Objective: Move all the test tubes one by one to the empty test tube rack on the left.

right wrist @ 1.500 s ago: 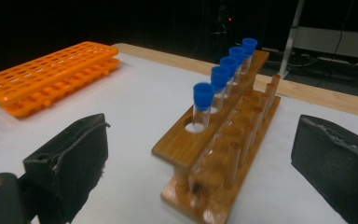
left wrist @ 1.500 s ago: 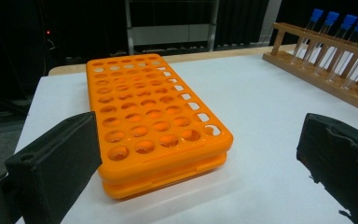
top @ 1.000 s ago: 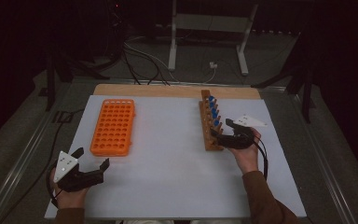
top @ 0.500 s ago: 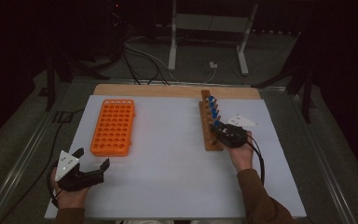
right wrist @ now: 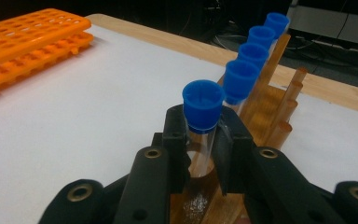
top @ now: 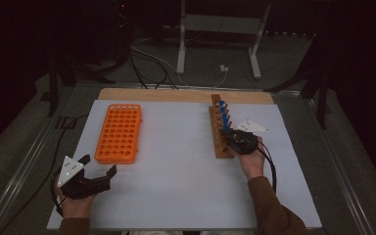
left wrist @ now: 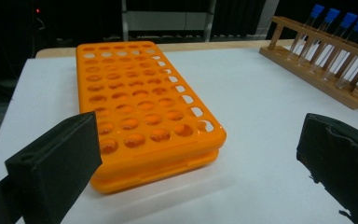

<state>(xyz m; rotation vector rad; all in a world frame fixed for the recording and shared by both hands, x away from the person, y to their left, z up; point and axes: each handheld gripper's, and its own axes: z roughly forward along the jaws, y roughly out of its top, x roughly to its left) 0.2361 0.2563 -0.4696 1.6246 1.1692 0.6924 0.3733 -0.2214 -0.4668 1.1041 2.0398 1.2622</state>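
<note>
A wooden tube rack [top: 218,145] stands right of centre with several blue-capped tubes [top: 223,113] in a row. In the right gripper view, my right gripper [right wrist: 200,136] is shut on the nearest tube [right wrist: 199,140], just under its blue cap [right wrist: 203,103]; the jaws have just been closing on it, and the tube still stands in the wooden rack [right wrist: 279,122]. In the high view the right gripper [top: 231,135] sits at the rack's near end. My left gripper [top: 98,166] rests open at the front left, nothing between its jaws, just short of the orange rack [top: 119,132].
The orange rack [left wrist: 140,107] has many round holes, all vacant, and lies flat on the white sheet [top: 176,171]. A wooden board edge [top: 176,94] runs along the far side. Beyond the table stand metal stand legs [top: 181,44] and cables on a dark floor.
The right gripper's jaws have closed onto the nearest tube in the wooden rack, with a small shift toward it. The left gripper has stayed where it was.
</note>
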